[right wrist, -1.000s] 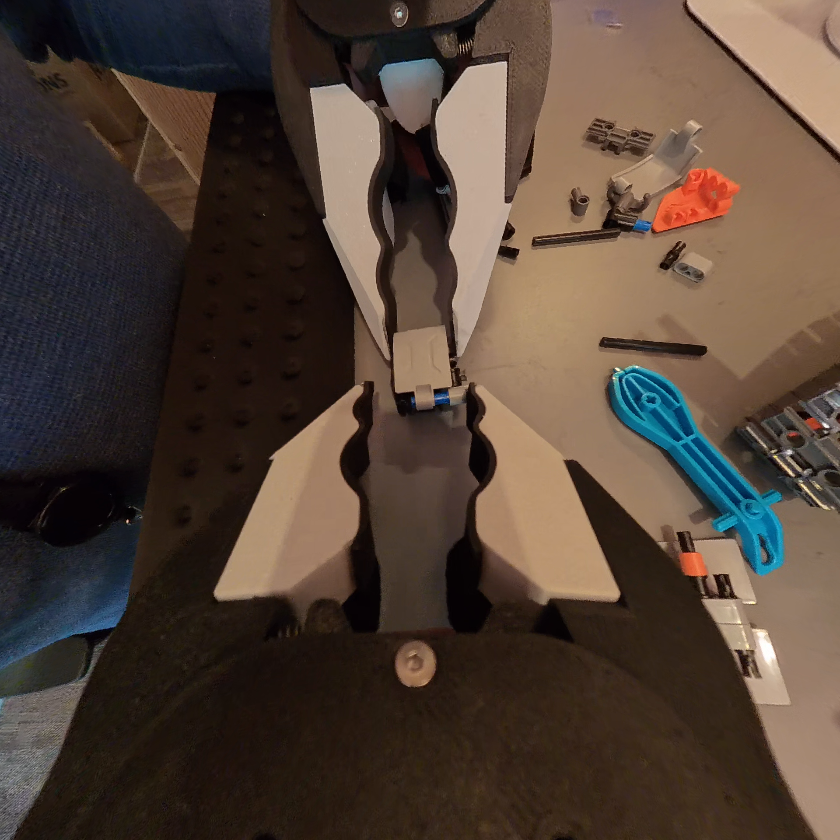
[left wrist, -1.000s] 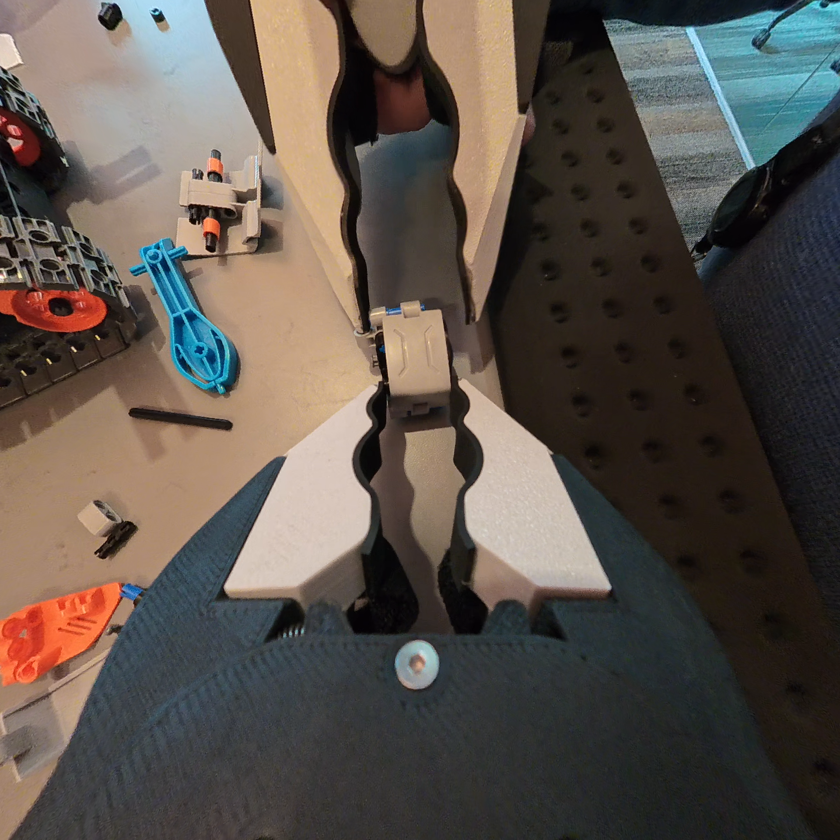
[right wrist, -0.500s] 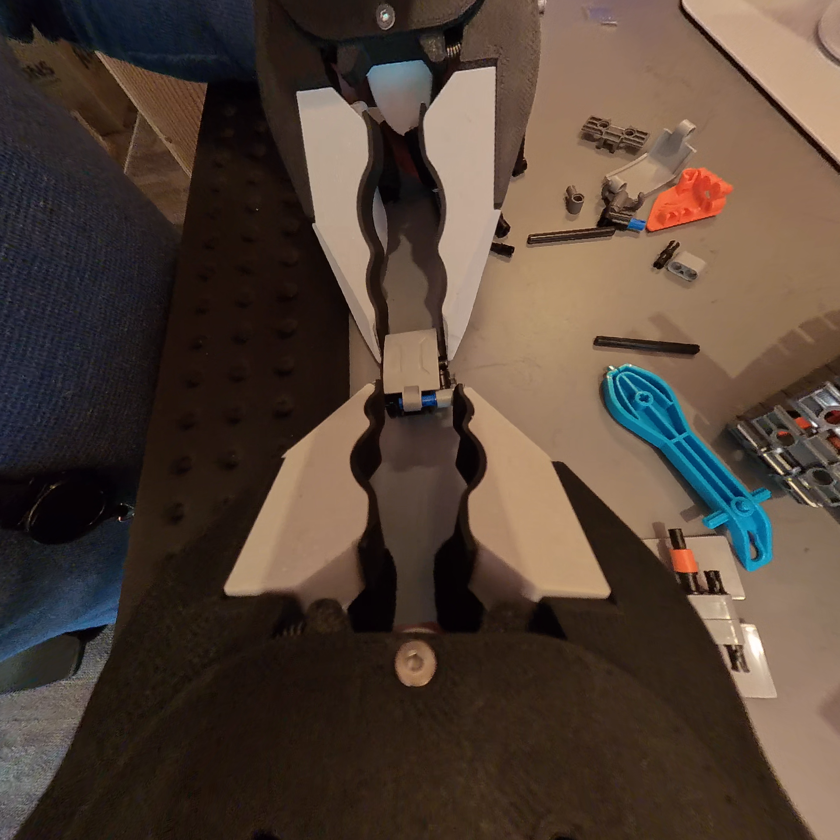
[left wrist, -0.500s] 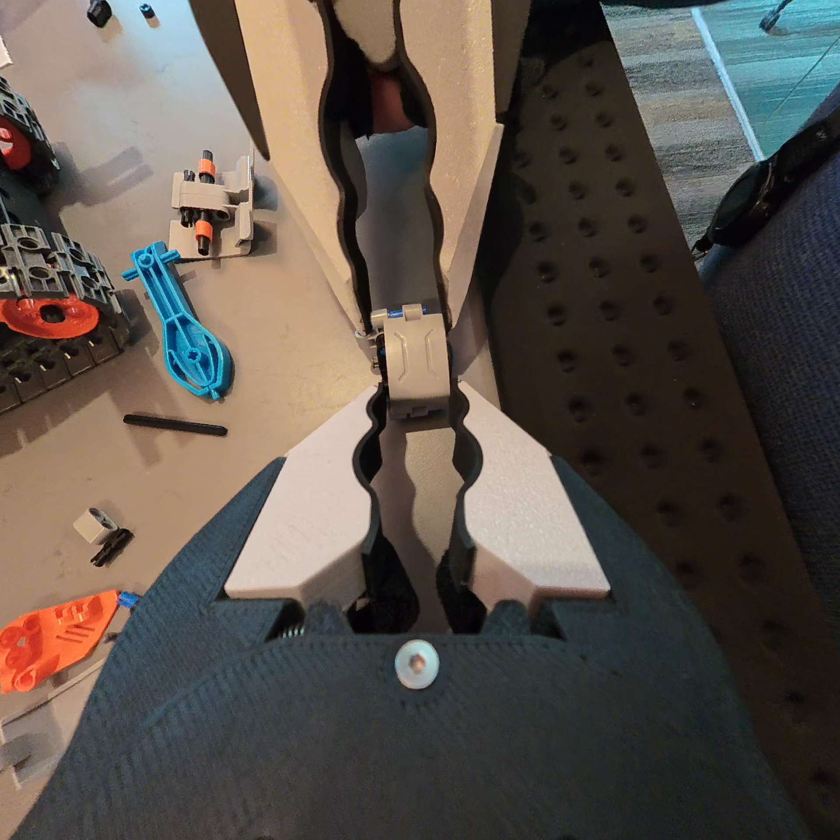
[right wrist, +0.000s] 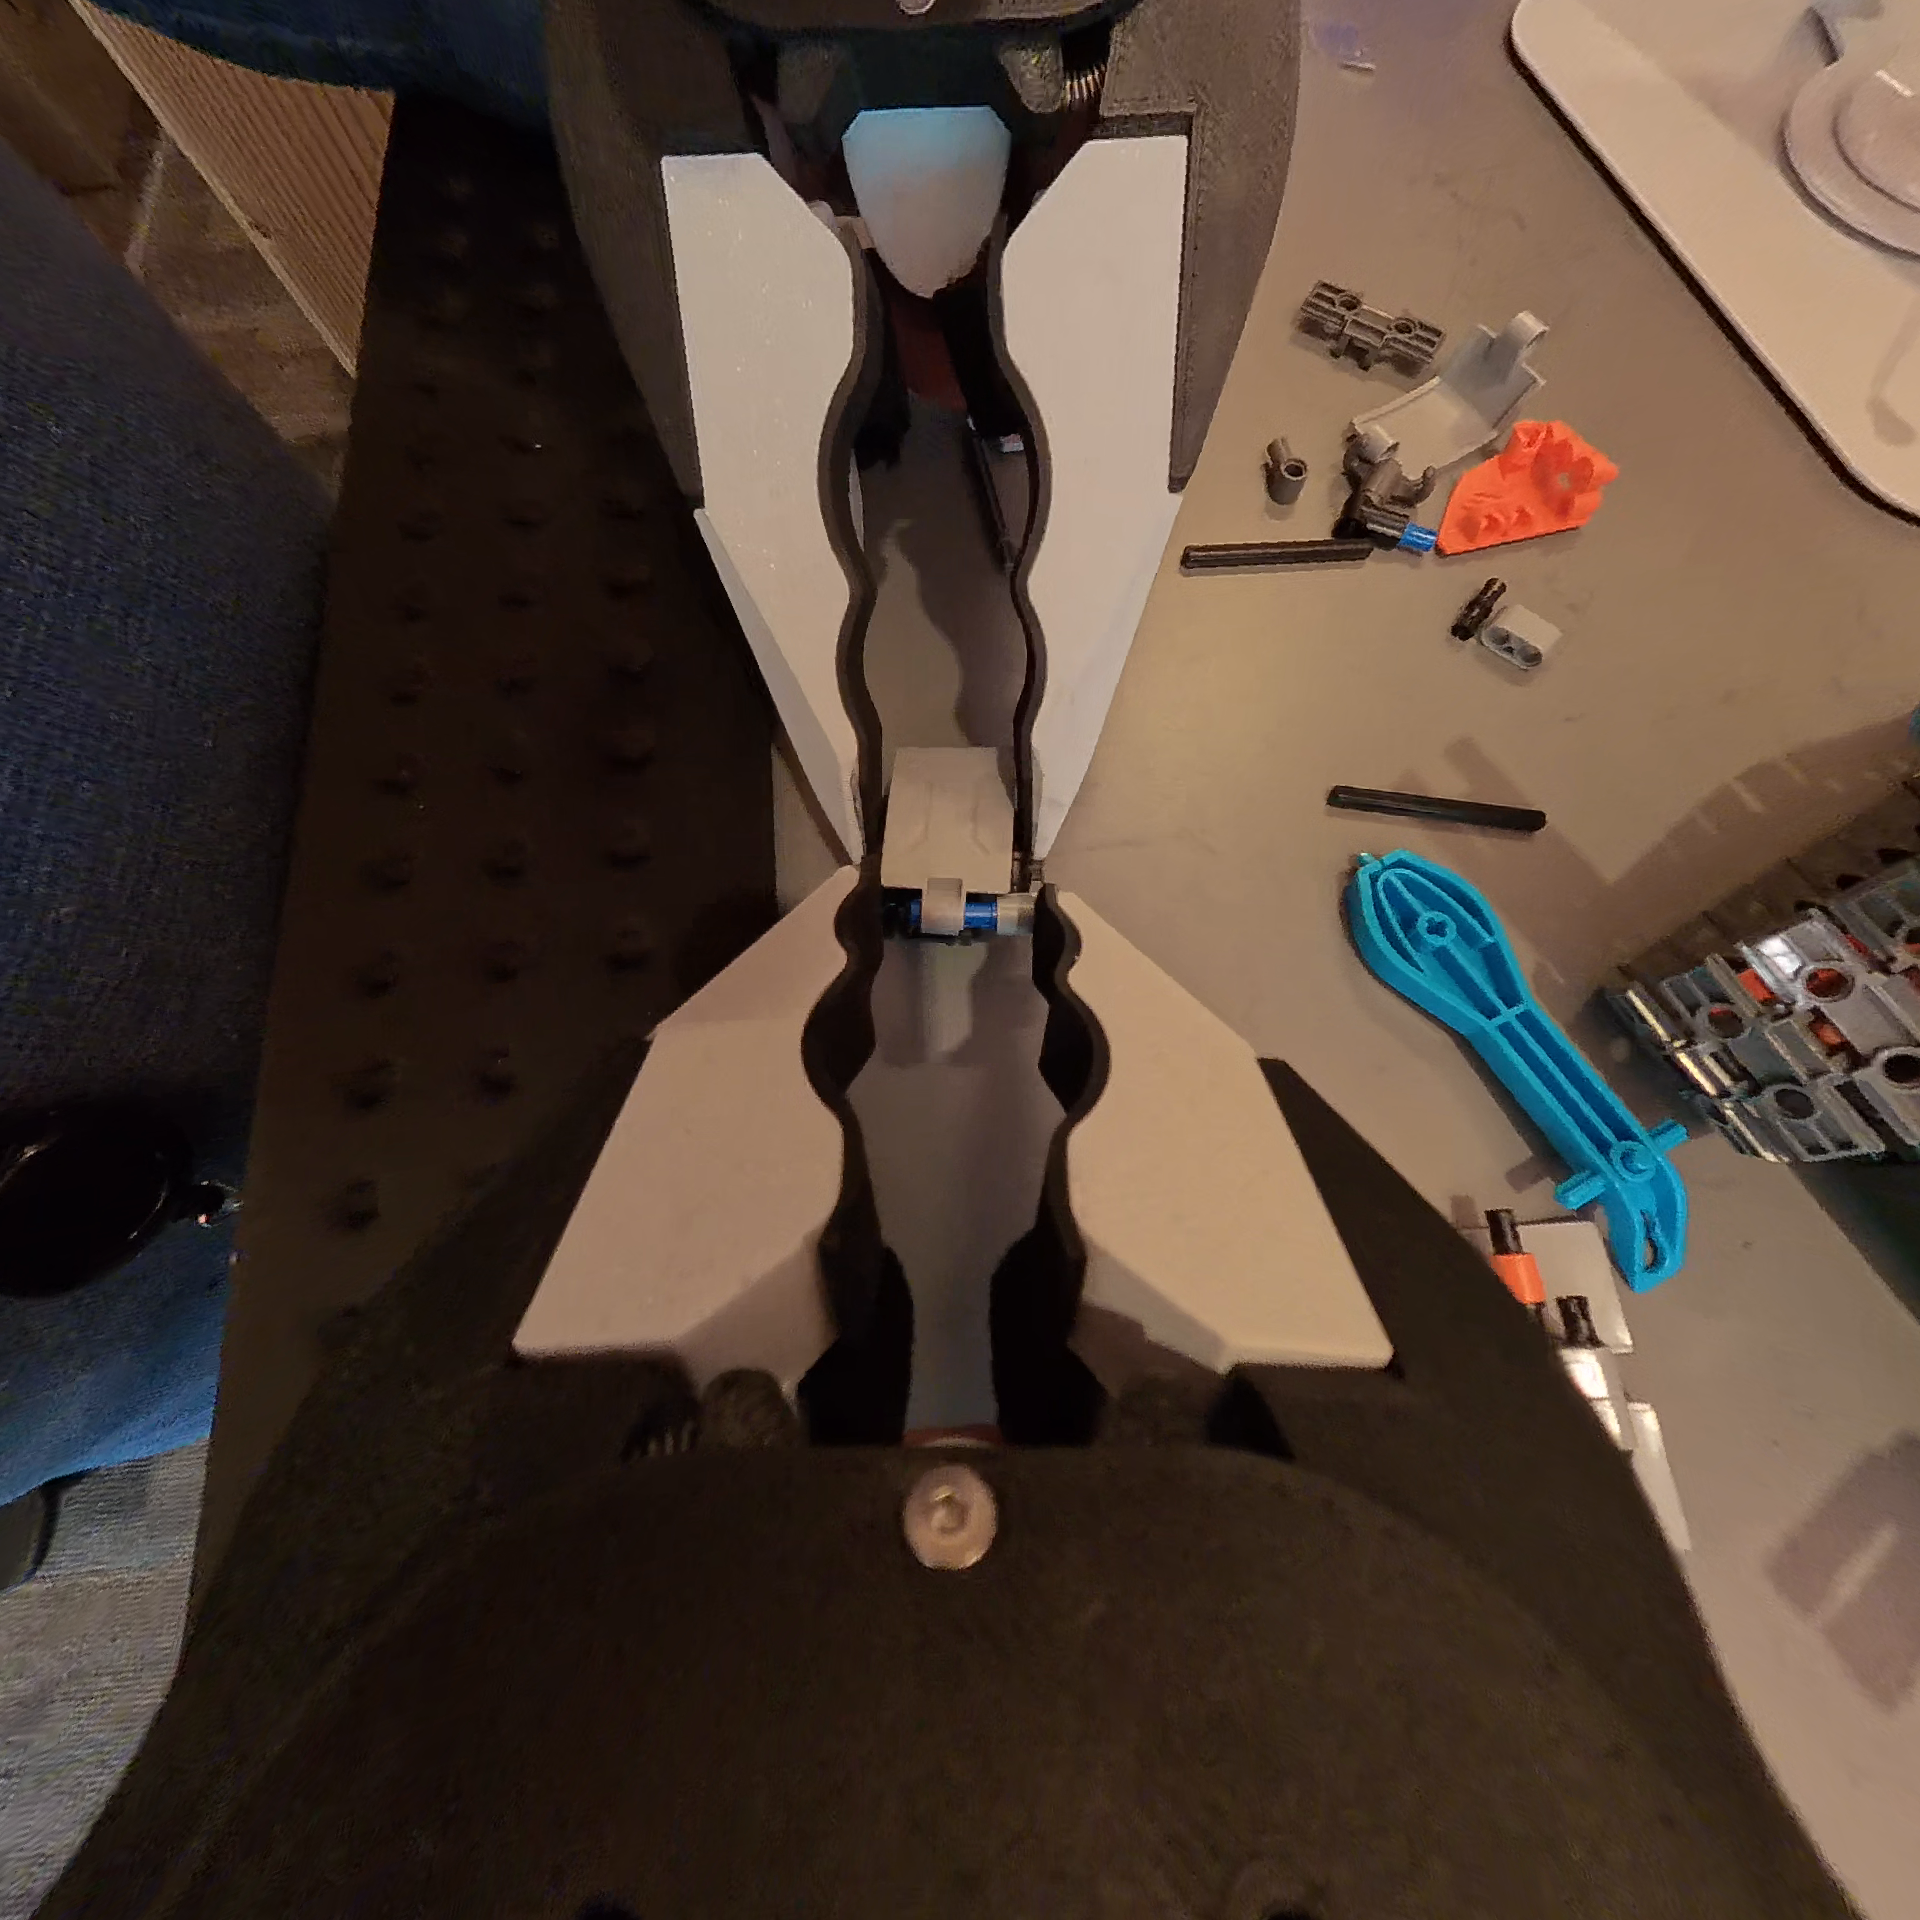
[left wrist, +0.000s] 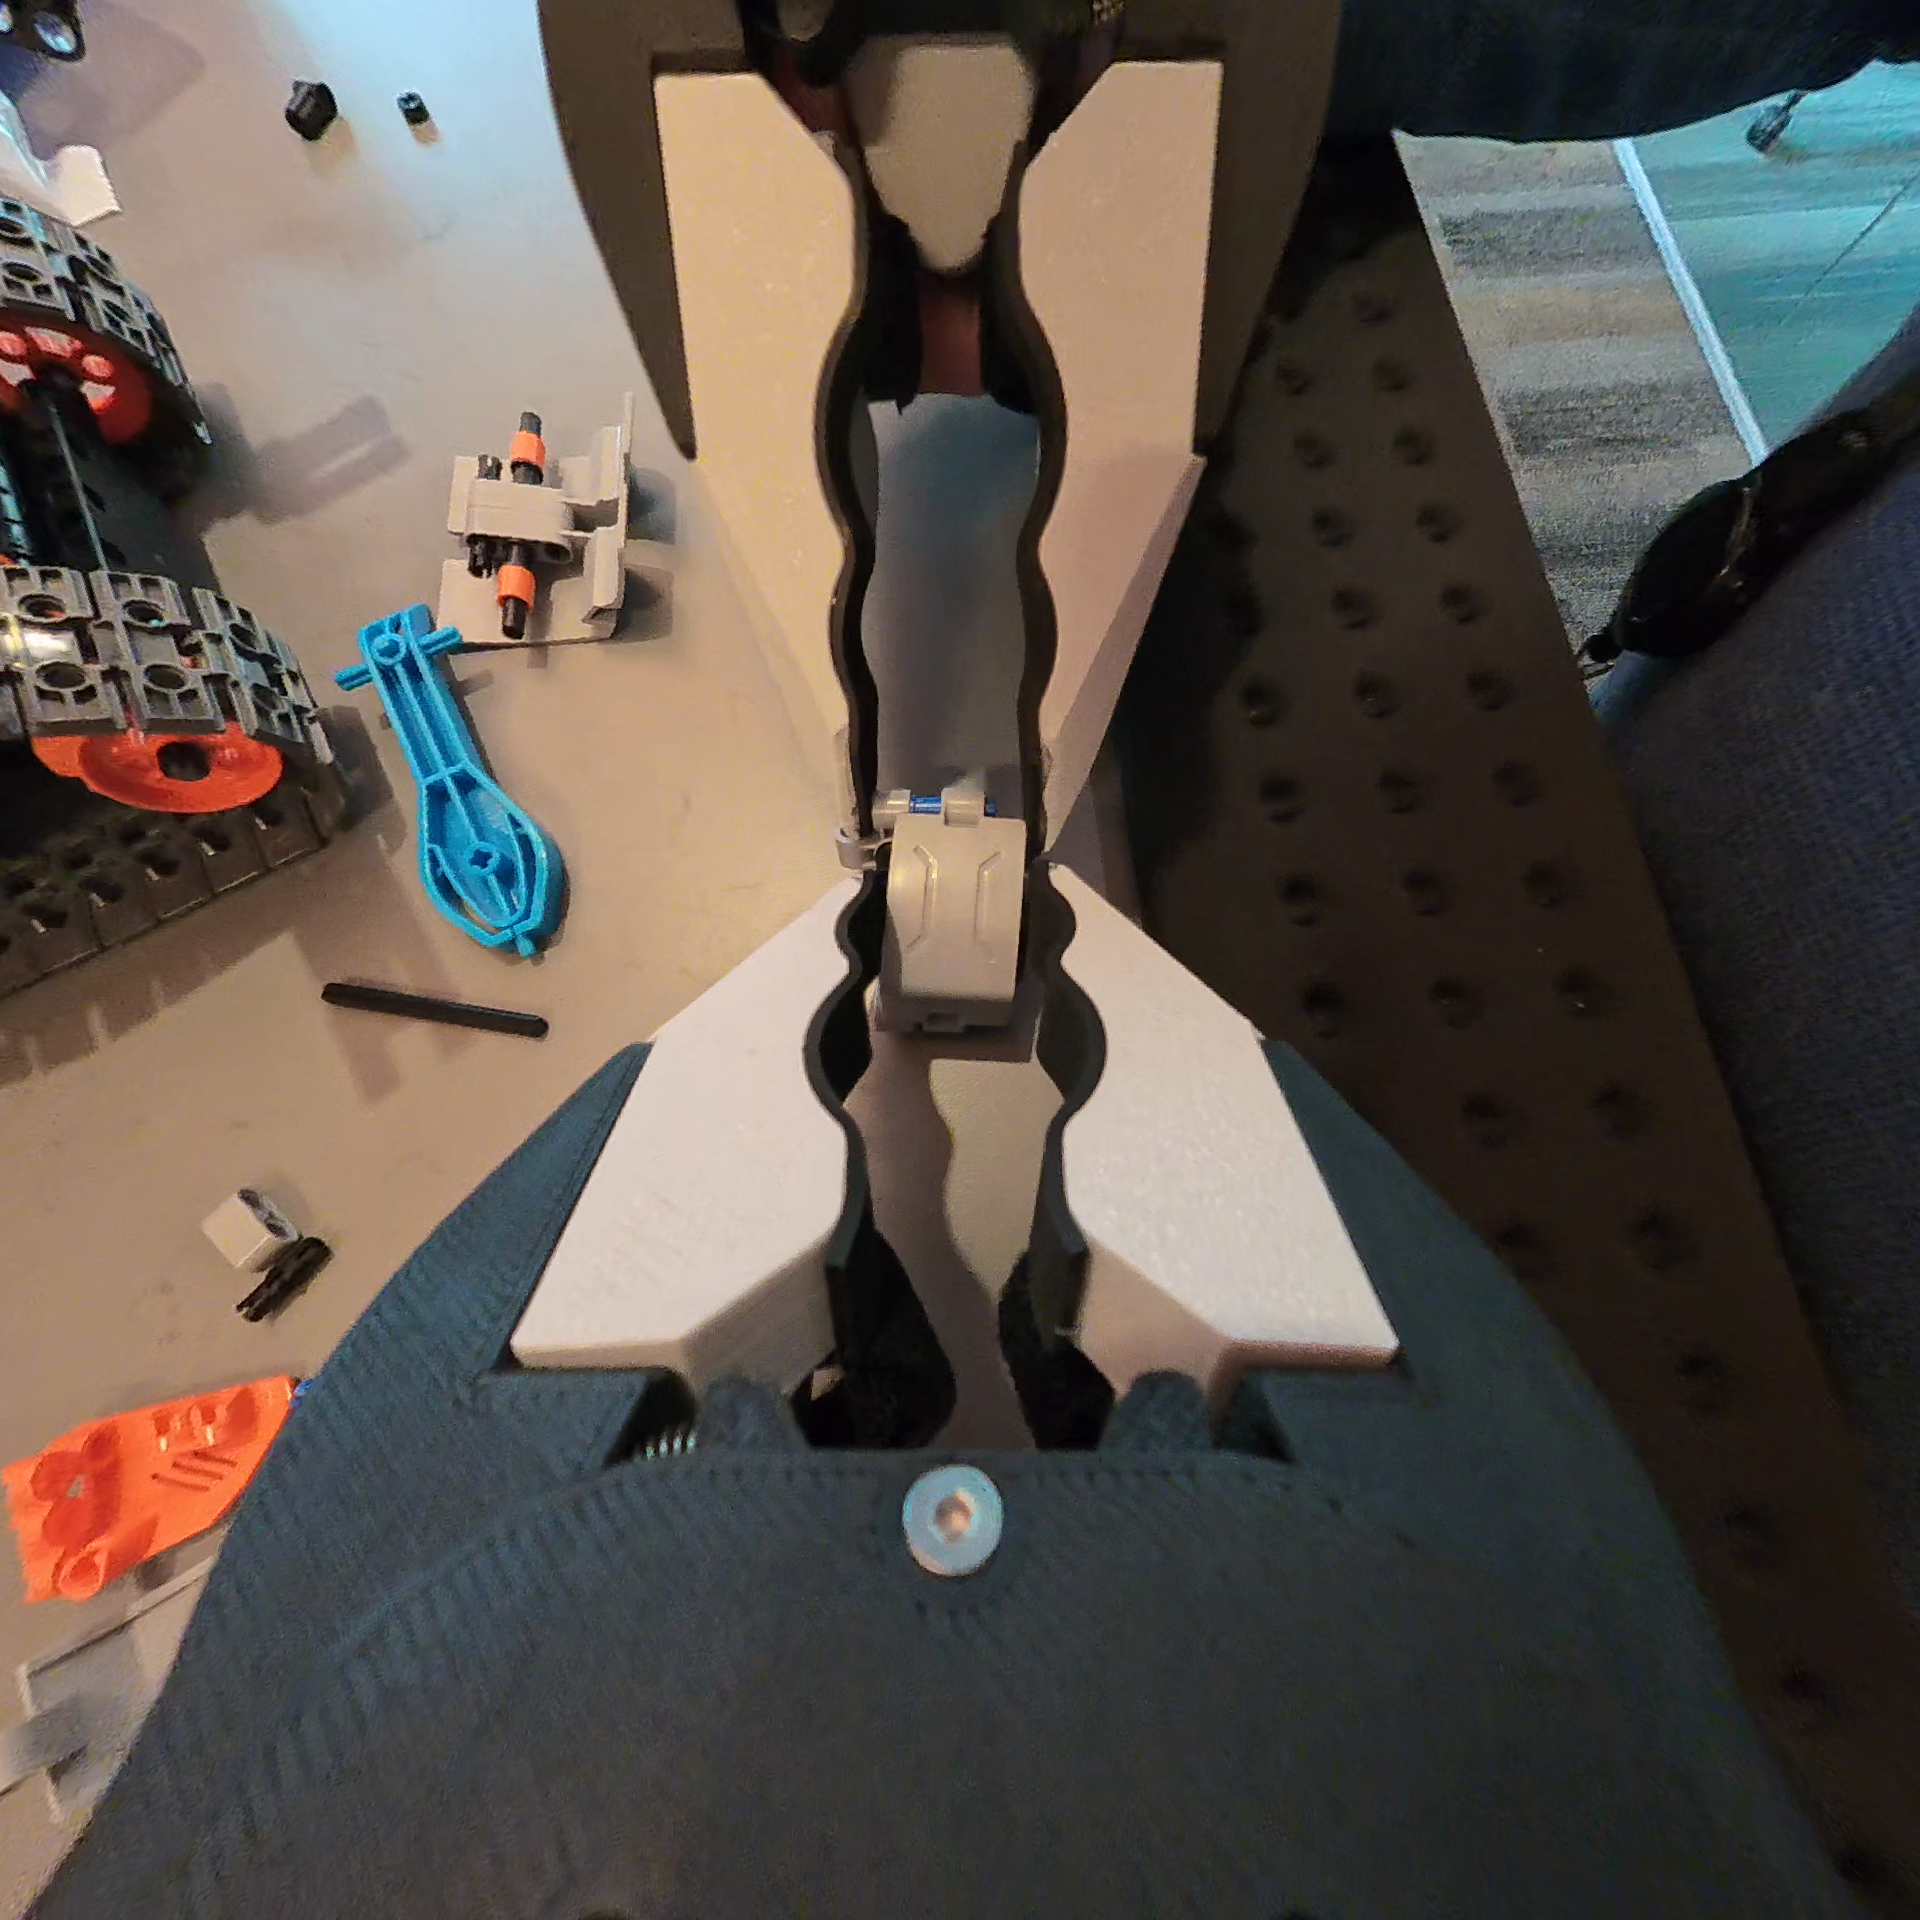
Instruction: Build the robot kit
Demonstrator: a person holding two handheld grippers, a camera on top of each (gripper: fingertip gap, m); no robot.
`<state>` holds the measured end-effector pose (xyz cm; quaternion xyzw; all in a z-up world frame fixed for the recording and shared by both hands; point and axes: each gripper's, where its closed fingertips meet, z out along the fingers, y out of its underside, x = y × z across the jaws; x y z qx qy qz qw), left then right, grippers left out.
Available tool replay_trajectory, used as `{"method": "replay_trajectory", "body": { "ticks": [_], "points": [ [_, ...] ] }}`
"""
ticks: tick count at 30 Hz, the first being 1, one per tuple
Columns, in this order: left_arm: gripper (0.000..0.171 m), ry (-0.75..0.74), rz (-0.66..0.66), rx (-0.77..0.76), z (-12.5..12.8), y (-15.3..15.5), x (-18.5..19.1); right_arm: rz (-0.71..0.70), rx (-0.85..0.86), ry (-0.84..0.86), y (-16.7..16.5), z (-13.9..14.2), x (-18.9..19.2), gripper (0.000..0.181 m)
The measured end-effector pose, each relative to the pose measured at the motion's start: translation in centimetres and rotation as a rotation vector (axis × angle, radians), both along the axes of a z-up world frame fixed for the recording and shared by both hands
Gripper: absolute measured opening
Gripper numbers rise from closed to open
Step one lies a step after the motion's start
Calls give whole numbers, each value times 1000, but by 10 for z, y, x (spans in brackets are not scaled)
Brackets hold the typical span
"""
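Observation:
A small grey curved panel piece [left wrist: 951, 935] with a blue pin [left wrist: 928, 801] at its far end is held between both grippers just above the grey table [left wrist: 675, 790]. My left gripper [left wrist: 951, 904] is shut on the panel's body. My right gripper [right wrist: 951, 909] faces it tip to tip and is shut on the blue pin [right wrist: 977, 914] end of the same piece [right wrist: 940, 810]. The right gripper also shows at the top of the left wrist view [left wrist: 945, 805]. The left gripper shows at the top of the right wrist view [right wrist: 948, 847].
A blue lever tool [left wrist: 457, 810], a black axle [left wrist: 431, 1010], an orange panel [left wrist: 135, 1475], a grey sub-assembly with orange bushes [left wrist: 540, 540] and a tracked model [left wrist: 125, 665] lie on the table. A black studded mat [left wrist: 1403, 831] borders it. A white tray [right wrist: 1714, 208] sits far right. Only a small space, under 4 cm, lies between the two pairs of fingers.
My right gripper's fingers have narrowed and closed on the blue pin end of the piece. The left gripper keeps its hold, and both grippers have drawn closer together.

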<state>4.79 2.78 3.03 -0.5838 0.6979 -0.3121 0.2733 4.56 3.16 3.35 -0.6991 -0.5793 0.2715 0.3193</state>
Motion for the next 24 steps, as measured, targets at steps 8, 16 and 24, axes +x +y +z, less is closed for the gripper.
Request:
{"method": "replay_trajectory", "body": {
  "ticks": [8,16,24],
  "points": [
    [25,-25,35,-27,1,3,-1,-63,50,0,3,1,-1,26],
    [25,-52,37,-67,1,-1,3,-22,-8,67,-3,-2,4,27],
    [24,-58,75,-31,2,1,6,-49,71,20,-1,-3,3,25]
  ]
}}
